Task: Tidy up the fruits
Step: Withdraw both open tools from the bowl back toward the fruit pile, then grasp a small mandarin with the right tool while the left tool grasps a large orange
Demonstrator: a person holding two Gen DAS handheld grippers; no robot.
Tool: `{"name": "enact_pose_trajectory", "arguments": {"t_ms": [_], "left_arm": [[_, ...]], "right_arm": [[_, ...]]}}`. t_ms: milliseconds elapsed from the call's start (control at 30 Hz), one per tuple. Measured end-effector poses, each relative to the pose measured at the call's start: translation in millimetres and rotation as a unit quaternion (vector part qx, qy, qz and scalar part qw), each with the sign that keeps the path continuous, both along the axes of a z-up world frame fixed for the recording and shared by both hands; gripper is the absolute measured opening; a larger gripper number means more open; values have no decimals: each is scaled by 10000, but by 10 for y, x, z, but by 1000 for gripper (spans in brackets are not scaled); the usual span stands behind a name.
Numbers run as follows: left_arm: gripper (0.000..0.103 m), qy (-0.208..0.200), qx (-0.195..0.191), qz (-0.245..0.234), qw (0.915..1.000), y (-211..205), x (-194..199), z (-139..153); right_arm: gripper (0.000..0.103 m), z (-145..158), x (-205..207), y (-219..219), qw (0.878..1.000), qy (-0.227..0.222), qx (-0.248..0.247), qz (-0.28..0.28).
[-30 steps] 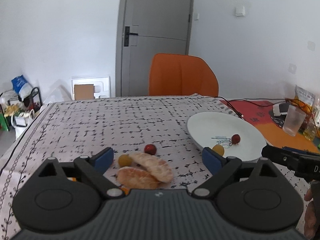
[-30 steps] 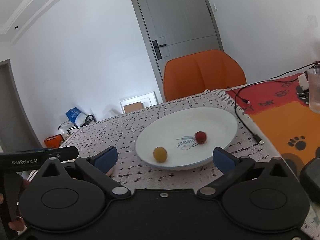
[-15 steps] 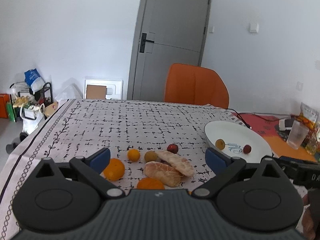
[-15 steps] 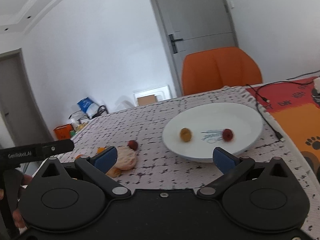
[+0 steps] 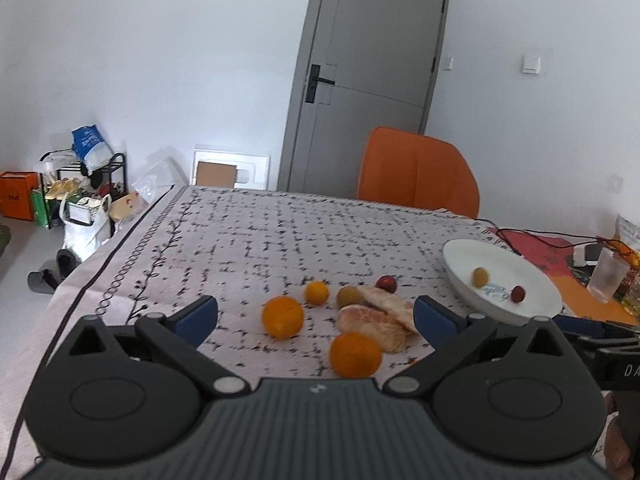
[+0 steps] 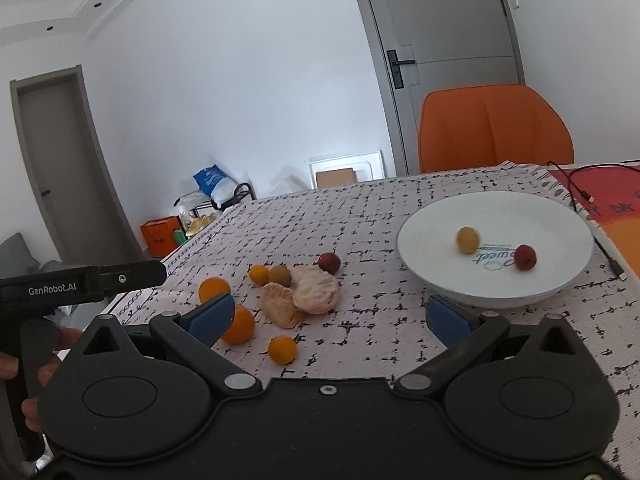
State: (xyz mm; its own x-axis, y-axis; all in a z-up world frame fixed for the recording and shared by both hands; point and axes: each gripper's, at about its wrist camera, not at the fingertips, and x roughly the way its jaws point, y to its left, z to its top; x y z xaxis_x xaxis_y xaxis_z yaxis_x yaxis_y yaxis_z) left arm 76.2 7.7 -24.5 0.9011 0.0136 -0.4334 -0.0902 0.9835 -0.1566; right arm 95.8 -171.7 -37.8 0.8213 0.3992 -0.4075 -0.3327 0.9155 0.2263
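We hold the left gripper (image 5: 314,314) low over the patterned tablecloth (image 5: 260,240); its jaws have just been opening and now stand wide, nothing pinched between them. The right gripper (image 6: 328,314) is likewise spread and empty. Ahead of us lies the loose fruit — three oranges (image 5: 282,317), two peeled mandarin halves (image 5: 374,322) touching each other, a greenish fruit (image 5: 348,297) and a red one (image 5: 386,283) just behind them. To the right sits the white plate (image 6: 440,224), with a yellow fruit (image 6: 467,240) and a small red fruit (image 6: 525,257) in it, slightly apart.
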Motion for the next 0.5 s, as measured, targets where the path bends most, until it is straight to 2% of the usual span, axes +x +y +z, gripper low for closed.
{"name": "enact_pose_trajectory", "arguments": {"t_ms": [367, 500], "left_arm": [[101, 133, -214, -21, 9997, 185, -28, -139], [98, 161, -272, -69, 9995, 201, 2, -194]], "right_arm": [[103, -90, 62, 201, 9995, 145, -221, 147], [99, -138, 110, 274, 9990, 213, -280, 268]]}}
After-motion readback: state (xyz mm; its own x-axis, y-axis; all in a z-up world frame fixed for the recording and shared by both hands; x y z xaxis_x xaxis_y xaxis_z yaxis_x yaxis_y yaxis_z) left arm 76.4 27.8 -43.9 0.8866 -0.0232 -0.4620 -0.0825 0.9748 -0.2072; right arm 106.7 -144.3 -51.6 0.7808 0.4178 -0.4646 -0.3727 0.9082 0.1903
